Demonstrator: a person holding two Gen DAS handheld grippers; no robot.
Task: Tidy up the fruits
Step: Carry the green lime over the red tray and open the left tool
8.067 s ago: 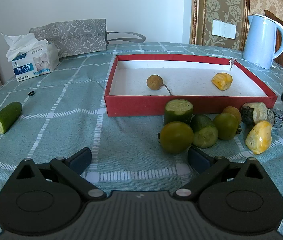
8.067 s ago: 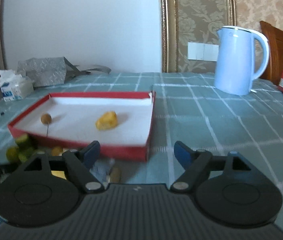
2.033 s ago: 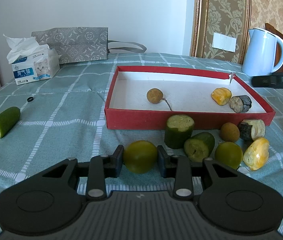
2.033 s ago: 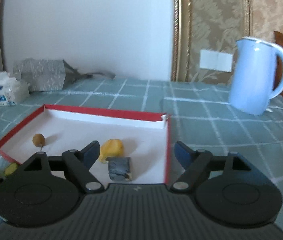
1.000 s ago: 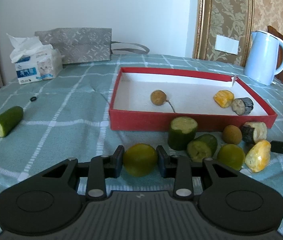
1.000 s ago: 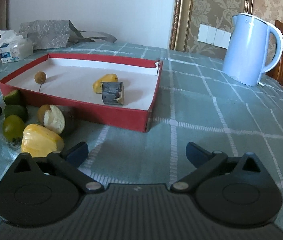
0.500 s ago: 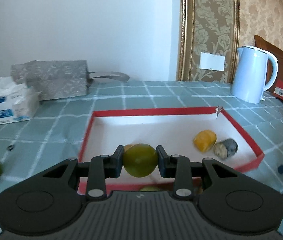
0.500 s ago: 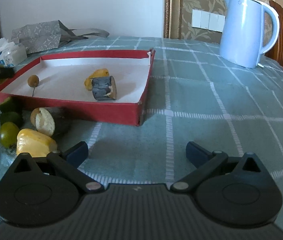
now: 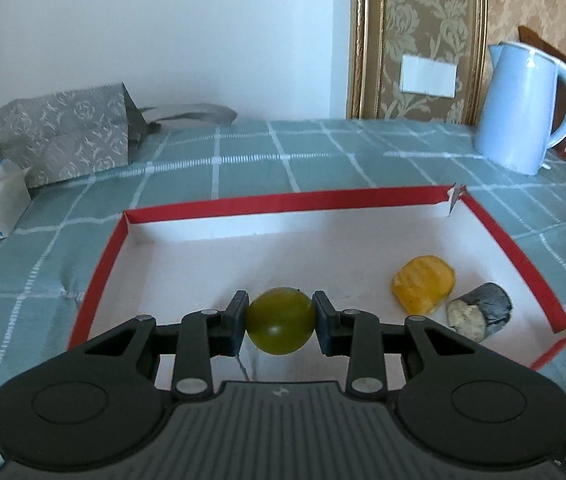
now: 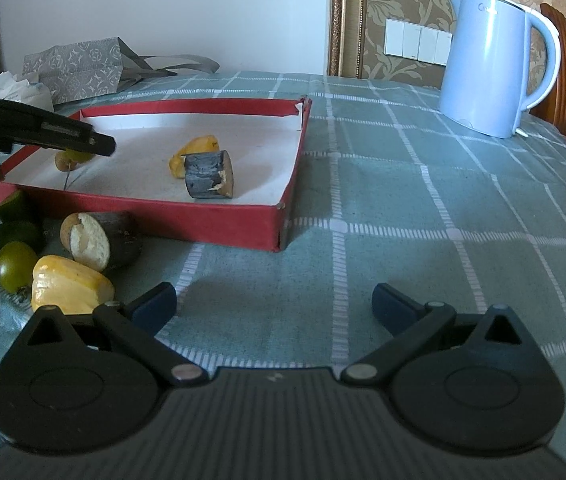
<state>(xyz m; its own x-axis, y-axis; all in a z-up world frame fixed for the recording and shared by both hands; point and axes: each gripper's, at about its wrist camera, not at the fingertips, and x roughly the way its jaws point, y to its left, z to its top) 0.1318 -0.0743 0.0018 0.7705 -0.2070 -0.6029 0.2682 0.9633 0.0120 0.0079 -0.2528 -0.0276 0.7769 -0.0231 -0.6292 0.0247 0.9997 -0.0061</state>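
Pads of the left gripper [image 9: 281, 322] were clamped on the green fruit [image 9: 281, 320], held above the box [image 9: 99, 272] floor near its front wall. We judged a low release best, clear of the yellow piece [image 9: 423, 289]. Right gripper [image 10: 274, 306] stood wide, empty, over bare cloth.

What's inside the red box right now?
In the red box: a yellow fruit piece, a dark-skinned chunk and a small brown fruit, partly hidden by the left gripper holding a green fruit.
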